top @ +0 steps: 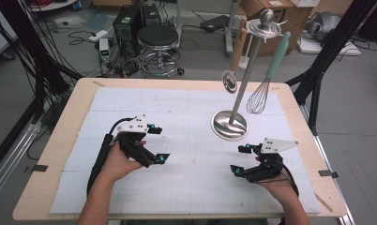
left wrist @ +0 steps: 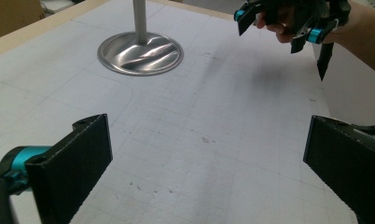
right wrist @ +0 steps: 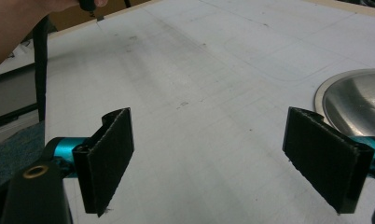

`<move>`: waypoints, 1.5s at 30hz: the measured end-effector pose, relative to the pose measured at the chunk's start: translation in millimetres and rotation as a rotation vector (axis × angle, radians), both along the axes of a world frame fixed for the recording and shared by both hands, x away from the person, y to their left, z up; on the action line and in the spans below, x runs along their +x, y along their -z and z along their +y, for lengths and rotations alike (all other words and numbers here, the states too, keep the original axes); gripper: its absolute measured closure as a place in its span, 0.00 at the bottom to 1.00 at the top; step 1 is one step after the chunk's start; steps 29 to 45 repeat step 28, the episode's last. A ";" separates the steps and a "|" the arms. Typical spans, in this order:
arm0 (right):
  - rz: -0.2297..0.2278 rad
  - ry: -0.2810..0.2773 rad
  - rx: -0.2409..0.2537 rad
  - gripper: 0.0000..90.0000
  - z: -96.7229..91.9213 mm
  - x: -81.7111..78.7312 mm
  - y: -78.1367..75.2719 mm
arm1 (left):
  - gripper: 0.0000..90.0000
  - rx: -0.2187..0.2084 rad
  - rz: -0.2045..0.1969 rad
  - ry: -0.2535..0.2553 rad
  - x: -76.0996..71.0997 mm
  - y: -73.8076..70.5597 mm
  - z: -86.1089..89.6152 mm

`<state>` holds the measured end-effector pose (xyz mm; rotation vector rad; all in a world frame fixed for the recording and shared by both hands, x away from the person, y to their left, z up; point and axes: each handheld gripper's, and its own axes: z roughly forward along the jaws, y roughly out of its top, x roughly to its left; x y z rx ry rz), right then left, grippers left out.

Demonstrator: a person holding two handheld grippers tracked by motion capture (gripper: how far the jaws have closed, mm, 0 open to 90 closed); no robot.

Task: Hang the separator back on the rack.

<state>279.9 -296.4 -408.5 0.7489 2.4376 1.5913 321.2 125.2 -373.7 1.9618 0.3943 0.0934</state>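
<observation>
A steel utensil stand (top: 229,124) with a round base rises right of centre on the white mat (top: 186,187). From its top hang a whisk (top: 258,97) with a teal handle and a small metal ladle (top: 229,80) with a wooden handle. My left gripper (top: 158,144) hovers at the left middle, open and holding nothing. My right gripper (top: 238,159) sits just in front of the stand base, open and holding nothing. In the left gripper view my left gripper (left wrist: 204,140) faces the stand base (left wrist: 140,52) and the right gripper (left wrist: 288,25). In the right gripper view my right gripper (right wrist: 213,149) spreads wide beside the base (right wrist: 358,100).
The wooden table edge (top: 50,154) frames the mat. Behind the table stand a black stool (top: 157,38), a computer tower (top: 127,23), cables and cardboard boxes (top: 290,16). Black frame posts (top: 320,70) flank the table's right side.
</observation>
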 end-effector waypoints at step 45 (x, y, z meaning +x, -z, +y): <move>0.013 -0.007 -0.017 0.17 4.0 4.2 2.9 | 0.02 -0.009 0.017 -0.020 3.1 5.2 4.3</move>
